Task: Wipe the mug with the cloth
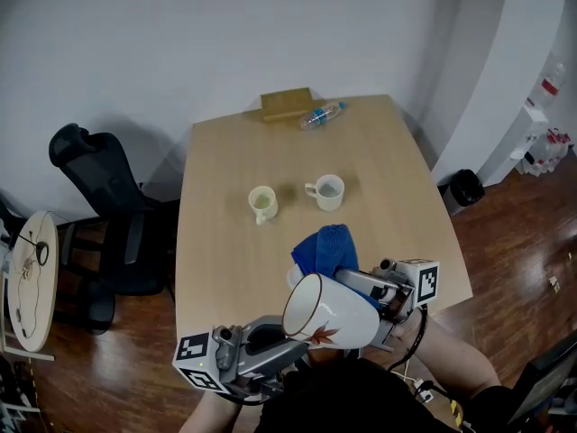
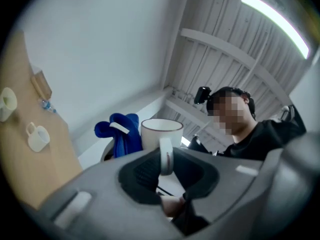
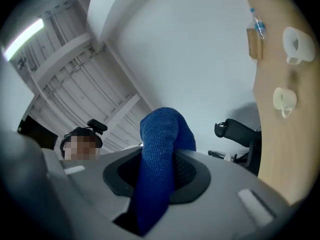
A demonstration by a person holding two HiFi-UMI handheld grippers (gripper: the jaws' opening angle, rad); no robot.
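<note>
- Two claws meet in the air over the near edge of the bench [image 1: 225, 269], close to the person's body, both pointing upward and away.
- Left claw [image 2: 166, 159]: pressed together on the handle [image 2: 165, 153] of the mug [image 1: 329, 312], which stands out beyond the jaw tips.
- Right claw [image 3: 159, 169]: pinching the blue cloth [image 1: 326, 249], which is bunched into a thick fold that sticks up past the jaws.
- In the head view the mug lies tilted, mouth toward the upper left and base toward the lower right, against the right claw's side.
- Key relation: the cloth sits just beyond the mug's upper wall near the rim. Whether they touch I cannot tell.
- My judgement: the right hand is the nearer one for the wipe and needs only a short sweep along the mug's wall while the left hand holds firm.
- Two small cups [image 1: 262, 203] sit well apart, farther up the bench.
</note>
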